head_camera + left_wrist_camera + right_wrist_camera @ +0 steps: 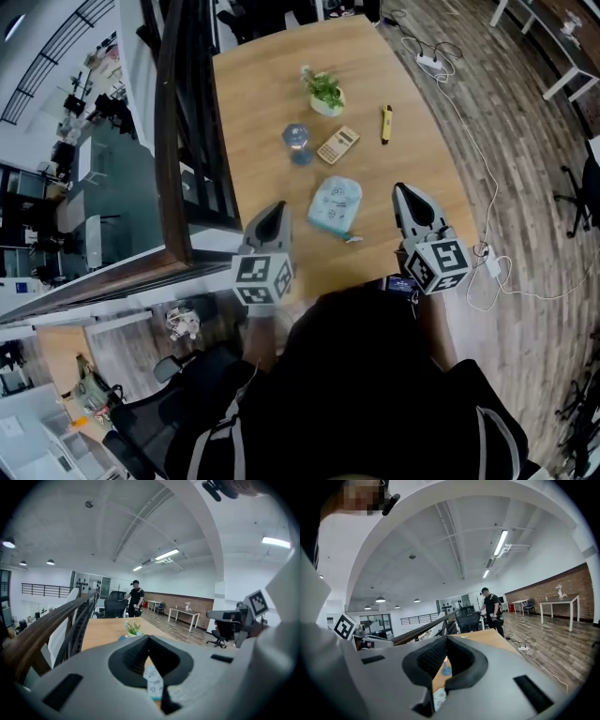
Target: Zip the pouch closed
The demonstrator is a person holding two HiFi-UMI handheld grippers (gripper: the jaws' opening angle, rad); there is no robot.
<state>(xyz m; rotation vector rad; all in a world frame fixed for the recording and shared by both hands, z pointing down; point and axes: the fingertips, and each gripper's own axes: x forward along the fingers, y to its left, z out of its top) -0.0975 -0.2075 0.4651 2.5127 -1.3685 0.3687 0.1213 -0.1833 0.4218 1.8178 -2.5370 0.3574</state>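
We're right at the start here, with nothing done on the zip as far as these views show. The pouch (335, 204), pale blue with a printed face, lies flat on the wooden worktop (253, 103), towards its near edge, and nothing is touching it. The left tongs (277, 208) hover just off its left side, clenched tight with nothing in them. The right tongs (403, 190) sit a little further off to its right, also clamped together and empty.

Looking along the left tongs (149, 638), the pouch (153, 684) shows through the gap below the closed tips, ahead and lower, well clear of the pads. A small pale tab (353, 239) pokes out at the pouch's near right corner. That's likely the zip pull, though it's too small to be sure, and how far the zip stands open can't be read either.

So the whole job looks to be ahead: open the tongs, pin the pouch, catch the pull and run it along. The calculator (337, 144), yellow marker (385, 124) and potted plant (325, 94) sit further back, out of the way.
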